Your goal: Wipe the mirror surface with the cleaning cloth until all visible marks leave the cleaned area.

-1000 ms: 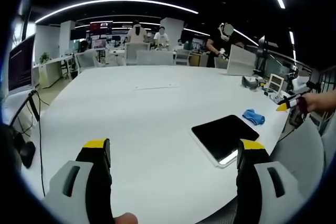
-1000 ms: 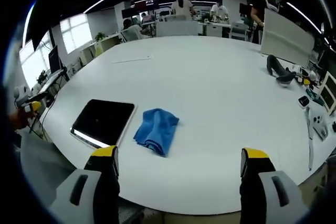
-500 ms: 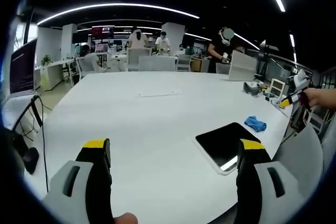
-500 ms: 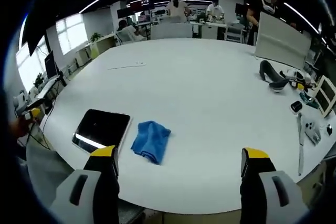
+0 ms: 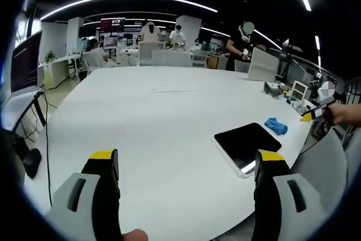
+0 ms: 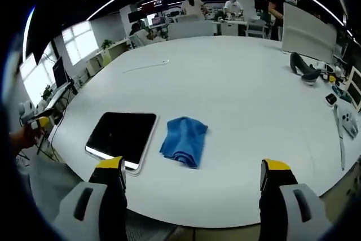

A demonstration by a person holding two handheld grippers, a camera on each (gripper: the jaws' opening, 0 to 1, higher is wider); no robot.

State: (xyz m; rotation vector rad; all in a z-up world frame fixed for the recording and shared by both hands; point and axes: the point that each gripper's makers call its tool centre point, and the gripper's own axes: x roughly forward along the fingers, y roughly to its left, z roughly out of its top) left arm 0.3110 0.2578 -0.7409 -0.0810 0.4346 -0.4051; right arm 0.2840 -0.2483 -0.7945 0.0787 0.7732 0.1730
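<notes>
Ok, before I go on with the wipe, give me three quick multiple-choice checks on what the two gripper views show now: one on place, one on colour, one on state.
1. Where does the cloth lie relative to the mirror in the right gripper view?
A. on top of it
B. beside it on the table, to its right
C. under it

2. What colour is the cloth?
A. blue
B. red
C. white

3. How does the right gripper stand?
A. shut on the cloth
B. shut on the mirror
C. open, holding nothing

Answers:
1 B: the cloth sits bunched on the white table just right of the mirror, not on it.
2 A: it is blue in both views.
3 C: the right gripper has its jaws wide apart above the table edge, short of the cloth. The left gripper is open too.
</notes>
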